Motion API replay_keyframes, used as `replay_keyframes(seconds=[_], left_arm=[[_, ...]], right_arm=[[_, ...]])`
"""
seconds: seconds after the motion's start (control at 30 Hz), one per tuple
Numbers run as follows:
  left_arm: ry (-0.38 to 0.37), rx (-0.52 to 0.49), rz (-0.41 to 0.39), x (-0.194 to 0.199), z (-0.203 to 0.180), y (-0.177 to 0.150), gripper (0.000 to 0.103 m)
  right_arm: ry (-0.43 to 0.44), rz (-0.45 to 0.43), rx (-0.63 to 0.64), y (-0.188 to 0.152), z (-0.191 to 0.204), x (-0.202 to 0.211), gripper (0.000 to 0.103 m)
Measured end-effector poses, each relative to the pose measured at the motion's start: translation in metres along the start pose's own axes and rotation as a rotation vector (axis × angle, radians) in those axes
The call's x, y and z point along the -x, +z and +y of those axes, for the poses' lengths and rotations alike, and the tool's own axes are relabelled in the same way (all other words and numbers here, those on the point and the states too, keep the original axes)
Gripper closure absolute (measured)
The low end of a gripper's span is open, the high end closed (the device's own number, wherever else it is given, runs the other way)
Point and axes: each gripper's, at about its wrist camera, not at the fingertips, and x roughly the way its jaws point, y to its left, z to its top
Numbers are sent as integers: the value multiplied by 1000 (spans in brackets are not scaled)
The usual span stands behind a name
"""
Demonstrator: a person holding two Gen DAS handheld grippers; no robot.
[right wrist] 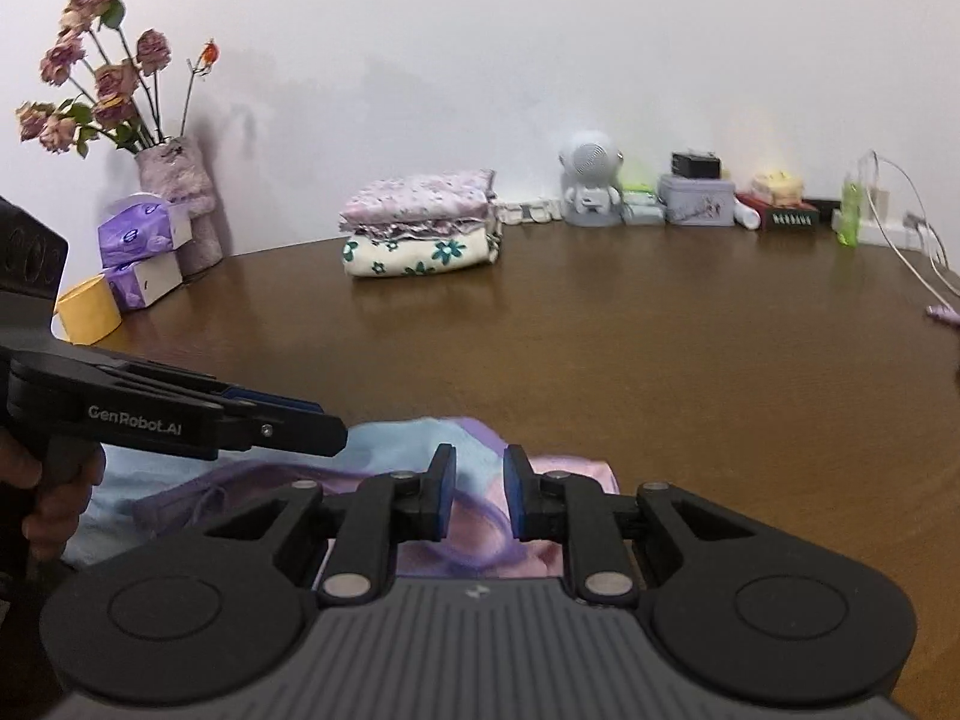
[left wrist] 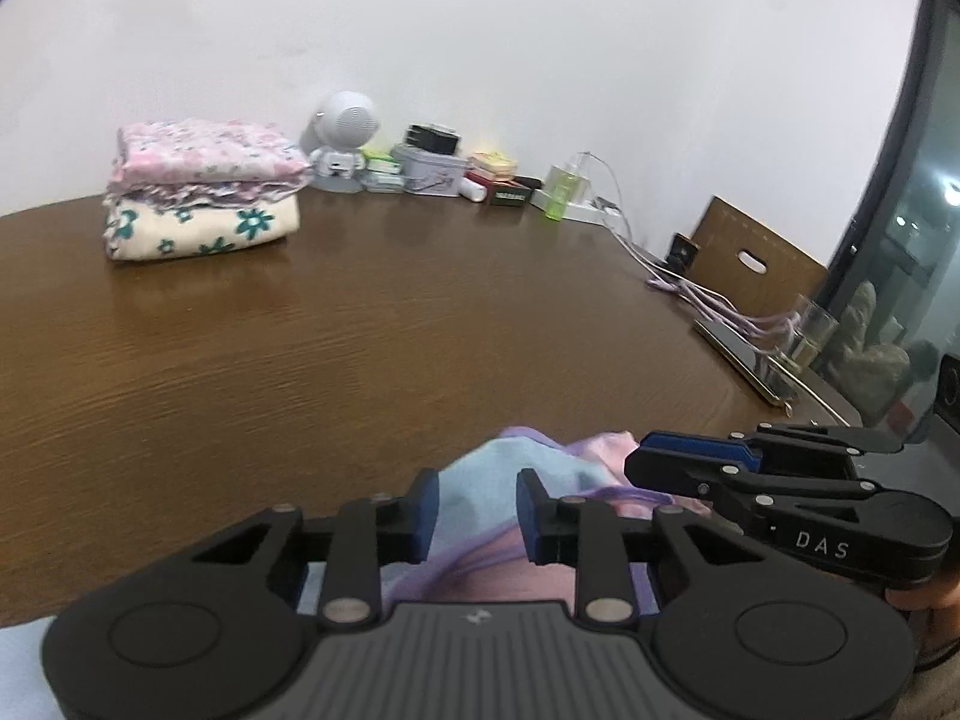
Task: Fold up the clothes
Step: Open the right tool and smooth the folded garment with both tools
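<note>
Jaws on our left gripper (left wrist: 477, 510) are clamped on a hump of the pastel garment (left wrist: 480, 474): blue cloth fills the gap from pad to pad. On our right gripper (right wrist: 480, 495) the jaws stand narrow over a purple hem, and we cannot tell whether they pinch it or only straddle it.

The garment lies bunched at the near edge of the table (left wrist: 360, 330), under both tools. That's the worry. If the right side has only one layer, or none, a lift would likely drag the cloth lopsided and ruin the fold. The brown wood looks slick too, so the pile could slide rather than spread.

Further out, bare table gives us room. To the right lie cables (left wrist: 708, 300) and a glass (left wrist: 816, 324), which a wide sweep might snag. At the back a folded stack (left wrist: 204, 192) sits beside small clutter, with a vase of dried flowers (right wrist: 174, 204) far left against the white wall (left wrist: 480, 30).
</note>
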Motion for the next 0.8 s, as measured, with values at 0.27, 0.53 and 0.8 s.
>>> replay_keyframes(seconds=[0.27,0.53,0.8], left_arm=[[21,-21,44,-7,5,-4,78],[37,-51,54,-7,2,-10,76],[56,-84,-15,18,-2,-11,78]], right_arm=[[-51,84,68,7,7,-27,86],[-65,128,180,-17,26,-14,86],[-78,27,109,-7,20,2,86]])
